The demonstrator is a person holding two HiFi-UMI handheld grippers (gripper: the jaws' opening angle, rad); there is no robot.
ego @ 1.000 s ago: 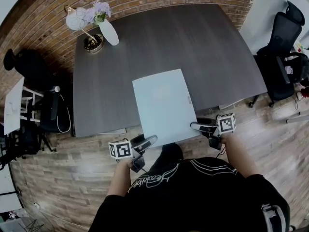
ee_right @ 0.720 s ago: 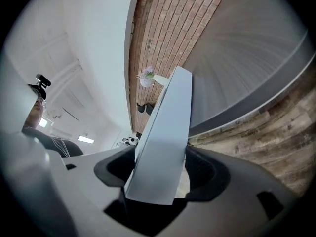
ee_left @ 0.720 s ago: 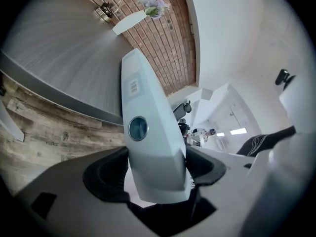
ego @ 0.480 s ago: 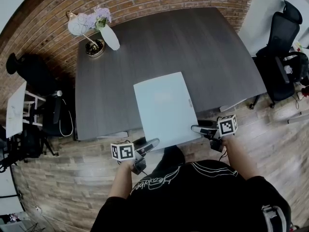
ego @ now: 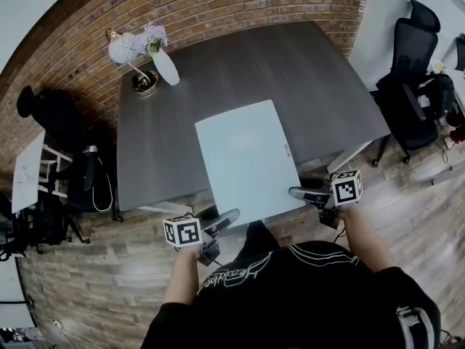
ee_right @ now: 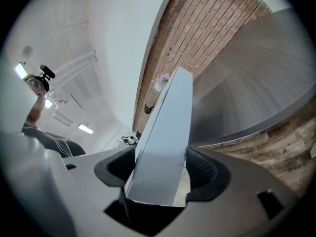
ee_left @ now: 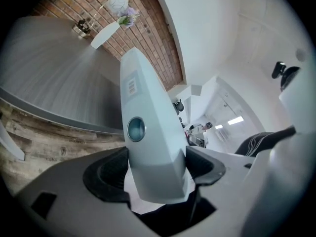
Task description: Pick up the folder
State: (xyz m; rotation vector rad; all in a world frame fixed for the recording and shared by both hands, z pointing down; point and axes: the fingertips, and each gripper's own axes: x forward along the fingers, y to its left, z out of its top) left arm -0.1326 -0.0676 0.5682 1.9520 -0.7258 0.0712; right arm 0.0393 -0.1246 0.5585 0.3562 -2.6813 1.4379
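Note:
A pale blue folder (ego: pixel 245 158) is held flat in the air above the near edge of the dark table (ego: pixel 167 129). My left gripper (ego: pixel 224 220) is shut on its near left corner, and my right gripper (ego: pixel 301 193) is shut on its near right corner. In the left gripper view the folder (ee_left: pixel 148 132) runs edge-on between the black pads, with a round eyelet on its spine. The right gripper view shows the folder (ee_right: pixel 165 132) clamped the same way, tilted up toward the brick wall.
A white vase with flowers (ego: pixel 161 62) and a small dark bowl (ego: pixel 144 82) stand at the table's far left corner. Black office chairs (ego: pixel 410 86) stand at the right, another chair (ego: pixel 51 115) at the left. Wood floor lies under me.
The folder has risen a little with both grippers still clamped on its near corners. The head camera has shifted slightly, so the table sits a bit lower in view.

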